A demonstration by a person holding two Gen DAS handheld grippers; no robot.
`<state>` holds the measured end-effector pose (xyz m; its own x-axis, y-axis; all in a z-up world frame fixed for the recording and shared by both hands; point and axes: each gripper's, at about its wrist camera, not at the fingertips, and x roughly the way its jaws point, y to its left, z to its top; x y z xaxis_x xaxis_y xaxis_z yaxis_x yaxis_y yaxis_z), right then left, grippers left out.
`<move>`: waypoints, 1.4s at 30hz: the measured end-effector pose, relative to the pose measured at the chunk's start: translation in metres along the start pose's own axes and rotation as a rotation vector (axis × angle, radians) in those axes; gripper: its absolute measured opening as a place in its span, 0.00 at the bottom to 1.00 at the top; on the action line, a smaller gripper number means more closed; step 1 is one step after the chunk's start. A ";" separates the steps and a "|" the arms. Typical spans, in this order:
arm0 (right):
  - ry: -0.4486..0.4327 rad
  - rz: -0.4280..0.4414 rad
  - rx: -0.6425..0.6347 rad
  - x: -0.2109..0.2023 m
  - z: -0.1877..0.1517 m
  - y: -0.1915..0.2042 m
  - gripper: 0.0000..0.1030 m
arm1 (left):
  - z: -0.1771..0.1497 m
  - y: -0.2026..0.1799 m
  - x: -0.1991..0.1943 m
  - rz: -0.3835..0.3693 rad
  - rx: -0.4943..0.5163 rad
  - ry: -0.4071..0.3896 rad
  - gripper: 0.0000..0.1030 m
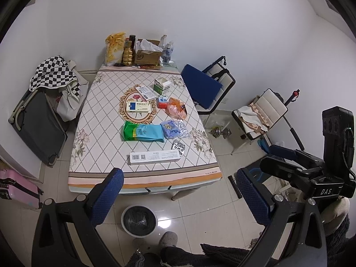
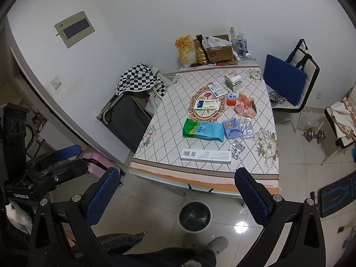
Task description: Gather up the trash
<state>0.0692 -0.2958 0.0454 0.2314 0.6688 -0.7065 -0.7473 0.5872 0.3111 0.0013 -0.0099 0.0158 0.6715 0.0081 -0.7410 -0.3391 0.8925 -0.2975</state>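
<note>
Trash lies on the table (image 1: 89, 133): a long white box (image 1: 154, 157) at the front, a silver blister pack (image 1: 178, 146), a green-blue pouch (image 1: 142, 131), a blue wrapper (image 1: 170, 129), foil packs (image 1: 181, 128), an orange plastic bag (image 1: 176, 109), and several medicine boxes (image 1: 138, 106). A round bin with a black liner (image 1: 139, 221) stands on the floor before the table; it also shows in the right wrist view (image 2: 195, 216). My left gripper (image 1: 180, 191) is open and empty, above the floor short of the table. My right gripper (image 2: 175, 191) is open and empty, likewise short of the table.
At the table's back stand a cardboard box (image 1: 148, 54), bottles and a snack bag. A dark suitcase with a checkered cloth (image 1: 37, 120) stands left, a pink case (image 1: 20, 189) nearer. Chairs (image 1: 211, 84) and a dumbbell (image 1: 219, 131) are right. A slipper (image 1: 169, 240) is below.
</note>
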 end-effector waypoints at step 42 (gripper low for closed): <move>0.004 -0.005 0.007 -0.004 -0.007 -0.009 1.00 | -0.003 -0.025 0.010 -0.008 0.013 0.005 1.00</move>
<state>0.0708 -0.3071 0.0411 0.2324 0.6639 -0.7108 -0.7415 0.5939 0.3122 0.0148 -0.0329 0.0138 0.6709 -0.0014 -0.7416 -0.3248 0.8984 -0.2955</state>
